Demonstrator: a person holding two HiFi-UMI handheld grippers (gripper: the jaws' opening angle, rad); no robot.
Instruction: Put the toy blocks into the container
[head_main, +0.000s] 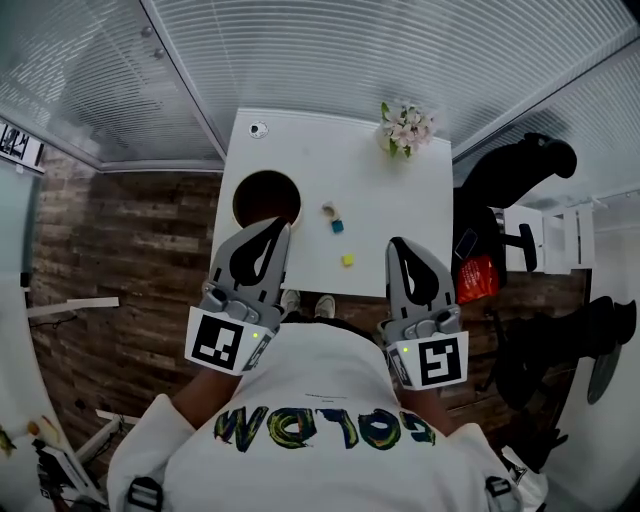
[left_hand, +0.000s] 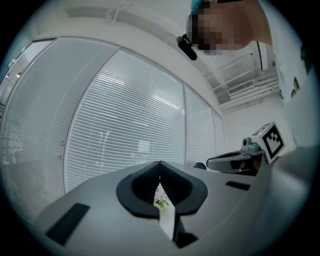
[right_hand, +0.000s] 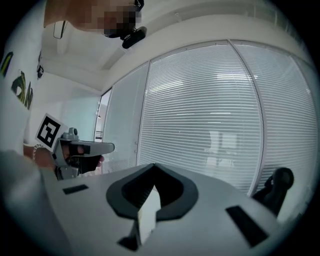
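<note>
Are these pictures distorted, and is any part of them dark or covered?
Head view: strong wide-angle bending, the blinds curve around the evenly lit white table. Left gripper view and right gripper view: black corners, bowed bright blinds, and a mosaic patch near the top edge.

The left hand-held gripper (head_main: 277, 228) covers the lower rim of the container (head_main: 238, 195). The three blocks (head_main: 337, 226), centre frame, are too small to resolve their shapes.
</note>
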